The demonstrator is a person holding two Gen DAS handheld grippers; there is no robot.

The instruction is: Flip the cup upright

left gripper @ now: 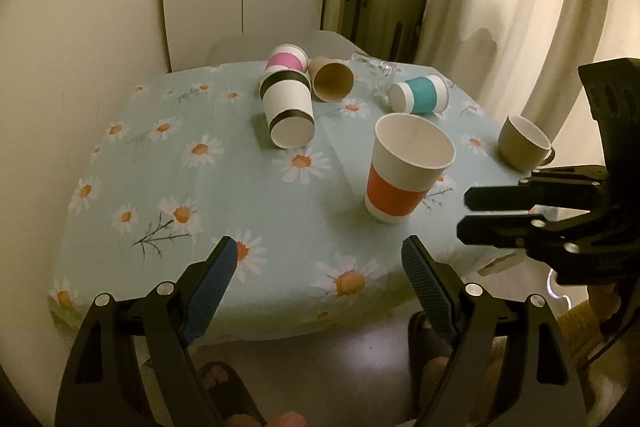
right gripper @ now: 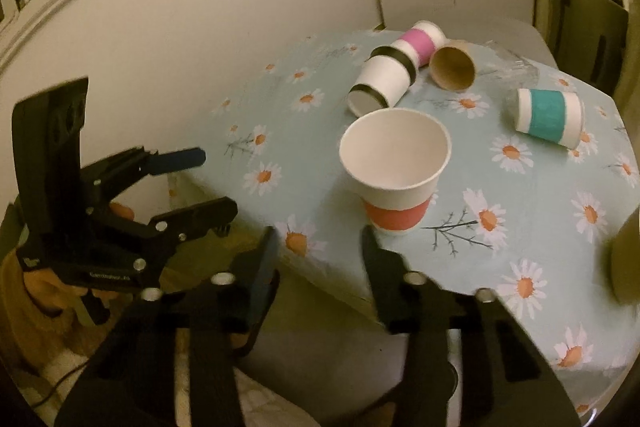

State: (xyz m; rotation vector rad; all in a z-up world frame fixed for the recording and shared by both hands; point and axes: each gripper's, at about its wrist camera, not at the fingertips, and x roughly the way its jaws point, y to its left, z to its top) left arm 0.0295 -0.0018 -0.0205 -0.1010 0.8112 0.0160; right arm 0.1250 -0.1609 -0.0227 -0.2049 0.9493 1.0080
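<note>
Right wrist view is showing the orange-banded cup [right gripper: 395, 174] already standing mouth-up near the front edge of the daisy tablecloth [right gripper: 532, 203], just ahead of the right gripper [right gripper: 318, 239], whose fingers are spread wide and holding nothing. In the left wrist view the left gripper [left gripper: 318, 259] is likewise gaping empty over the near edge of the table. So this cup is looking finished, and both tools are sitting clear of it.

Several others are lying on their sides further back: the black-banded cup [left gripper: 289, 107], the pink-banded cup [left gripper: 285, 59] behind it, the brown cup [left gripper: 331, 79] and the teal-banded cup [left gripper: 419, 95]. Next, I judge, one tool is needing to reach for a tipped cup, close across its wall and swing it onto its base.

A clear glass [left gripper: 374, 71] beside the brown cup is blending into the cloth; it is probably lying down too. The mug [left gripper: 522, 143] is being cut off at the right edge of the right wrist view.
</note>
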